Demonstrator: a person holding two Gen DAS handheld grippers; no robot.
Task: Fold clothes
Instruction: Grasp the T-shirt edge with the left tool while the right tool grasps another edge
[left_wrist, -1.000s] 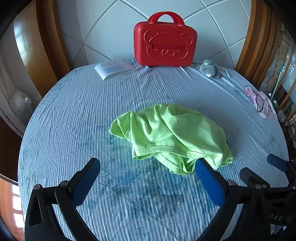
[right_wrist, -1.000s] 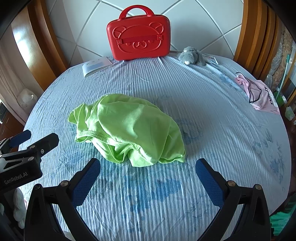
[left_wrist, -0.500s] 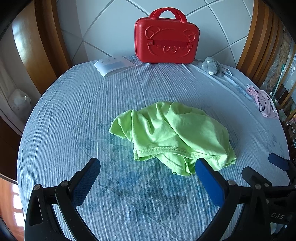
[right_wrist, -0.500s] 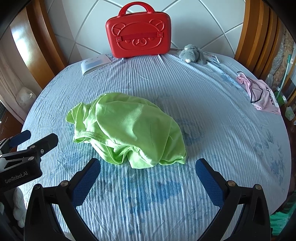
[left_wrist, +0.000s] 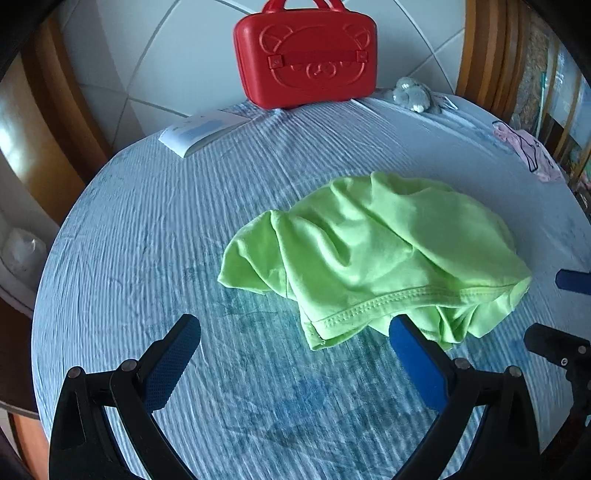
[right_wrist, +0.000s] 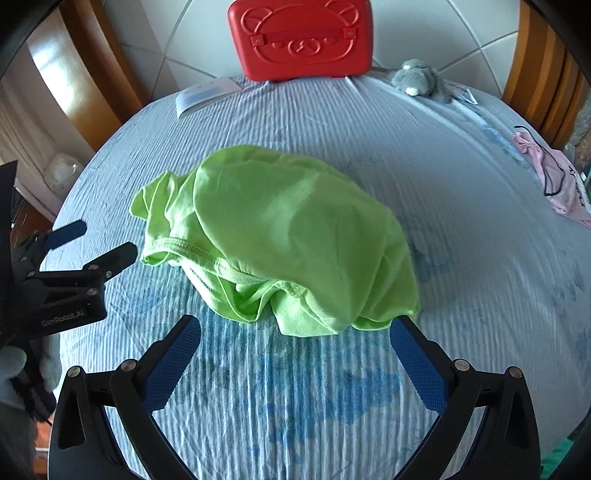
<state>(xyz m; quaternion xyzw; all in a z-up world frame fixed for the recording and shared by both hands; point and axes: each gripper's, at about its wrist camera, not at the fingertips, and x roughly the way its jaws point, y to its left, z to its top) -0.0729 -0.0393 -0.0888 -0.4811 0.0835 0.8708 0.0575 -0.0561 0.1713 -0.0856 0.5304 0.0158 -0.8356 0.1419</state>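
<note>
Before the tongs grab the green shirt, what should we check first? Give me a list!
1. Left tongs open and empty: ok.
2. Right tongs open and empty: ok.
3. Green shirt is within view of both tongs, just ahead of the fingertips: ok.
4. Shirt lies flat and ready to fold: not ok, it is a crumpled heap.
5. A hem to grab is showing: ok, a stitched edge faces the left tongs.
6. Which part is sleeve or collar: cannot tell.
</note>
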